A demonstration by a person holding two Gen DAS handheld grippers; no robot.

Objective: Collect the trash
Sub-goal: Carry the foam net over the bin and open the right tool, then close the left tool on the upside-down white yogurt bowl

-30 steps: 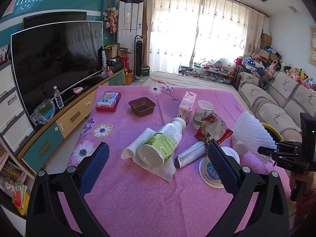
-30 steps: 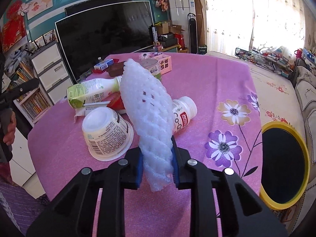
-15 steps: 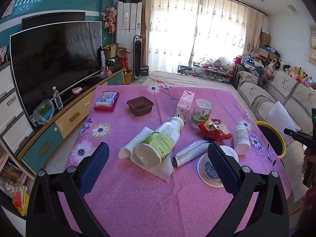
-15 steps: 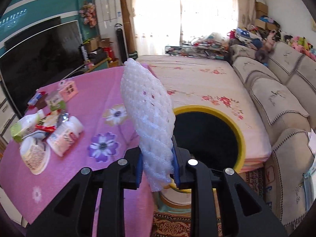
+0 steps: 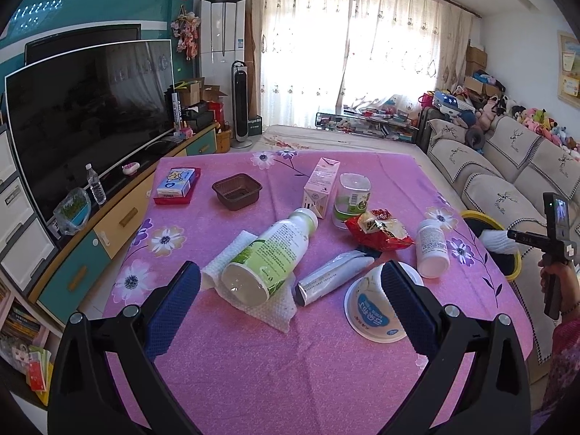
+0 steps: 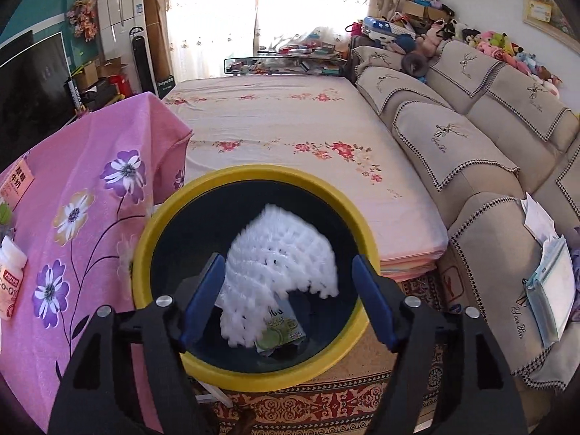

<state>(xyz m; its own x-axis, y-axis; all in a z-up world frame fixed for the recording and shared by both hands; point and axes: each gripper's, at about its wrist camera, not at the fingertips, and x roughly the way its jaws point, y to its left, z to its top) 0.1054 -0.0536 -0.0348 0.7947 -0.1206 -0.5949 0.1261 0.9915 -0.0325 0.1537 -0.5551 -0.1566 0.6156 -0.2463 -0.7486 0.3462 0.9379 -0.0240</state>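
**Right wrist view: foam net let go over the bin**

Right wrist view shows the right gripper (image 6: 286,297) above the bin (image 6: 163,217), its blue pads spread apart. A second ago those pads were clamped on the foam net (image 6: 282,253) over the table; half a second ago they carried it, pinched, toward the bin. The jaws have just been opening, and the net now sits loose between them, inside the yellow rim, touching neither pad as far as the blur allows. It is a white, soft mesh sleeve with small diamond holes, fanned wide at its far end. Under it lies a crumpled green-and-white wrapper (image 6: 281,330) on the bin's dark inside. The bin is round, with a thick glossy yellow lip.

Left wrist view is nearly unchanged from earlier: the left gripper (image 5: 290,308) hangs over the table (image 5: 253,380), jaws wide apart, nothing between them. The pink cloth has a fine pebbled texture and printed flowers. On it lie a green-labelled bottle (image 5: 268,253) on its side atop a quilted paper towel (image 5: 235,257), a silvery tube (image 5: 331,281), a round white tub (image 5: 373,315), a shiny red snack bag (image 5: 378,230) and a small white bottle (image 5: 431,248).
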